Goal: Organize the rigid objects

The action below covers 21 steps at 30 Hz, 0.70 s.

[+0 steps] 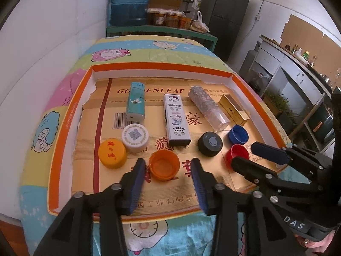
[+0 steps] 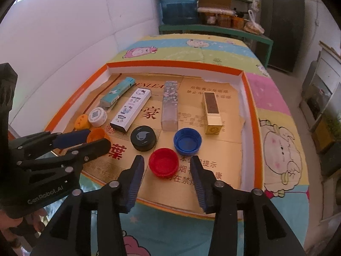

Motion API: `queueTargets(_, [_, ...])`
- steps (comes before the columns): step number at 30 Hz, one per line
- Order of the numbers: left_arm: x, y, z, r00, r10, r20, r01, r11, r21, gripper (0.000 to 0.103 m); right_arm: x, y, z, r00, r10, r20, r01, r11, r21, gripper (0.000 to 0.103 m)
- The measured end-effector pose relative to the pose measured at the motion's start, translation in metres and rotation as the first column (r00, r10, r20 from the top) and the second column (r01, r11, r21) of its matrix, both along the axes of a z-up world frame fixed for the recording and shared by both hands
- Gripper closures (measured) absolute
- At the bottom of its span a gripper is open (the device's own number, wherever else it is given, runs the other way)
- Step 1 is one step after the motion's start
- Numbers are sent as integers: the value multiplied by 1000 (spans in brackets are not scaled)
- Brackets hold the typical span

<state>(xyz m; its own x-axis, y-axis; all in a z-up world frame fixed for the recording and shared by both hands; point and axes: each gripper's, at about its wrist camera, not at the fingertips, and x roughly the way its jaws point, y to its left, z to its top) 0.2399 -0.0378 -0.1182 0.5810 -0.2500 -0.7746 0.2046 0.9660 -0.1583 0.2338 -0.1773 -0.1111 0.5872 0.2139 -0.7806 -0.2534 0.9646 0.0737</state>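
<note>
Both the left gripper and right gripper stand open, empty, astride upturned orange plastic cap and red plastic cap; sorting appears nearly complete.

Near strip of the tray floor is bare, so entry from the near side is free. Orange cap and red cap block mid-row. Far row is packed: Hello Kitty case, clear tube, gold box. The tray's orange walls fence left, right and far.
</note>
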Motion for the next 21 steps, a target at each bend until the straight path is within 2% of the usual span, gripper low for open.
queueTargets(4, [-13, 3, 7, 999, 16, 27, -16, 1000, -8, 56, -16, -1, 8, 999, -33, 37, 34, 999, -12, 52])
queueTargets(14, [-67, 17, 38, 991, 55, 122, -52, 998, -29, 55, -75, 1, 34, 987, -129, 93, 123, 990, 65, 52])
queueTargets(21, [-117, 22, 68, 974, 118, 193, -124, 992, 16, 55, -122, 10, 62, 975, -164, 153, 154, 985, 77, 52])
